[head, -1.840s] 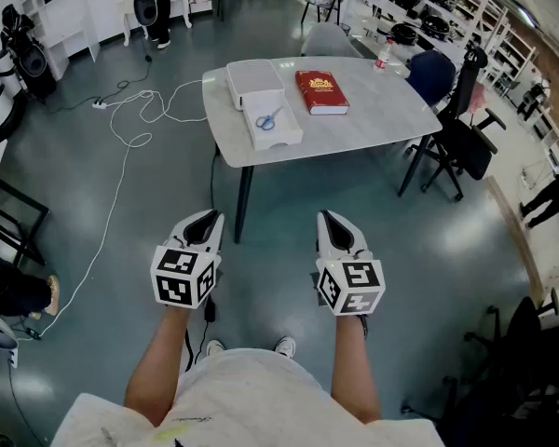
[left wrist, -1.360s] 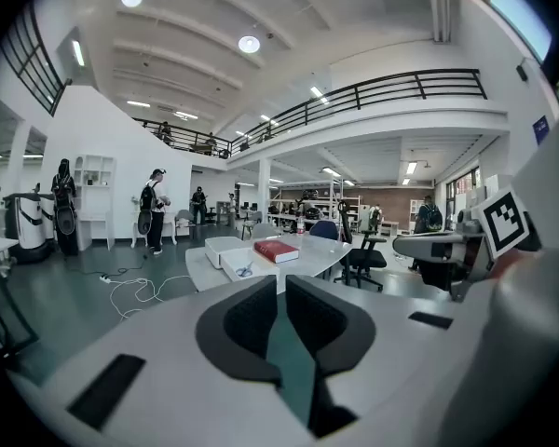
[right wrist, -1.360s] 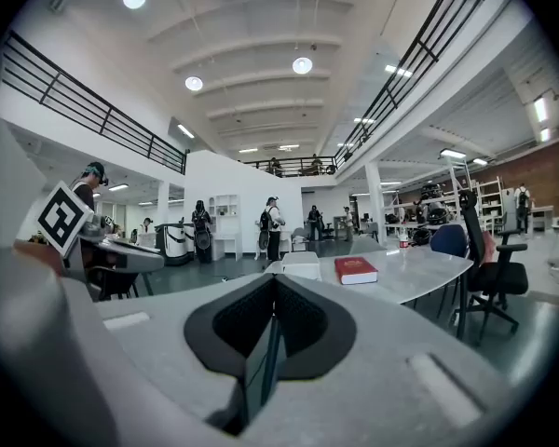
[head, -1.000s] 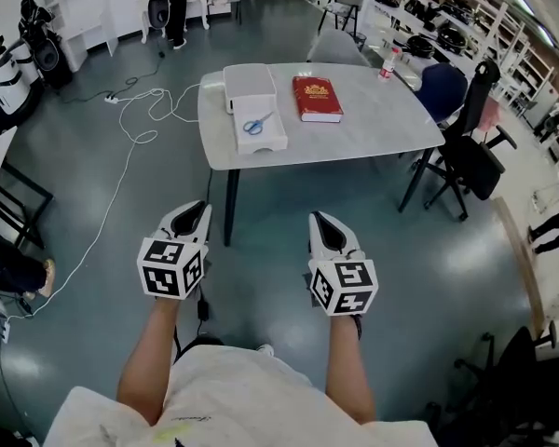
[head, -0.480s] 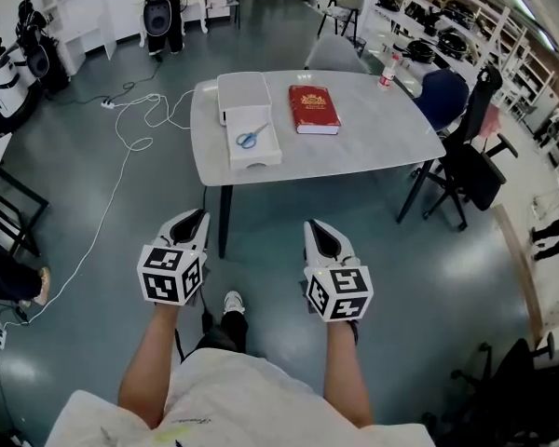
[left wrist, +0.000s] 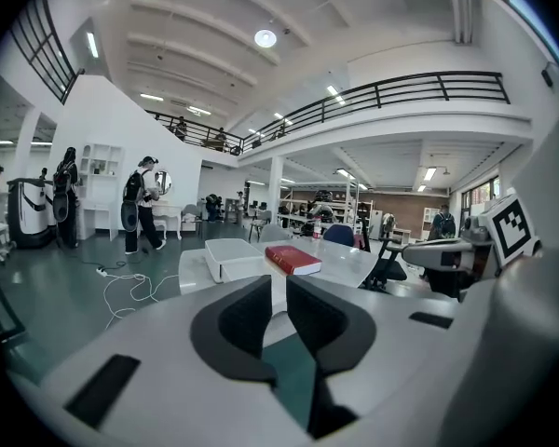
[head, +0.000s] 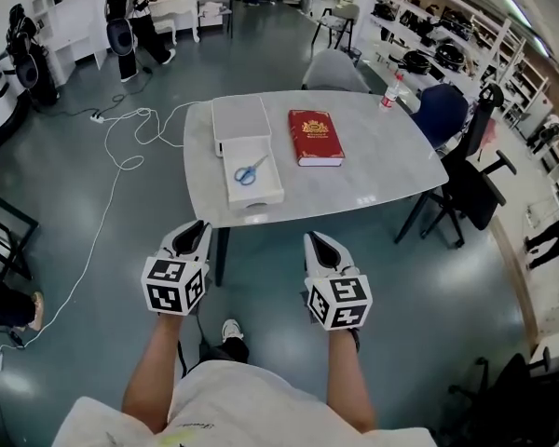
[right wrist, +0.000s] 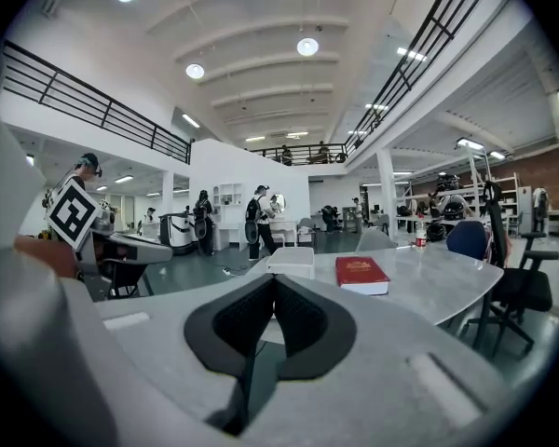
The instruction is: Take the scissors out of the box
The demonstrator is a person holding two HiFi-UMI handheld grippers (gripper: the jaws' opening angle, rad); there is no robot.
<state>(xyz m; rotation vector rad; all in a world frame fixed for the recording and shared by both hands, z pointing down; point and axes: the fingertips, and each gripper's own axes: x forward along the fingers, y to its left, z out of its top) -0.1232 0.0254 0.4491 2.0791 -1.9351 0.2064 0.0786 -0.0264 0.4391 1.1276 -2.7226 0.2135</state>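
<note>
Blue-handled scissors [head: 251, 169] lie inside an open white box [head: 261, 198] near the front left edge of a grey table [head: 373, 180]. The box's lid [head: 239, 116] lies just behind it. Both grippers hang in front of the table, above the floor and well short of the box. My left gripper [head: 197, 225] holds nothing, and its tips [left wrist: 274, 282] are parted by a narrow gap. My right gripper [head: 315, 238] is shut and empty, tips touching [right wrist: 274, 282]. From the gripper views only the box's outer wall [left wrist: 233, 257] [right wrist: 292, 260] shows, with the scissors hidden.
A red book [head: 315, 137] lies right of the box. A bottle [head: 388, 89] stands at the table's far right corner. Chairs [head: 466, 170] stand to the right, one grey chair [head: 334, 68] behind. A white cable [head: 121, 166] trails over the floor at left. People stand far off.
I have walked closer to the table, which now lies lower and nearer in the head view. Both grippers keep the same pose ahead of me.
</note>
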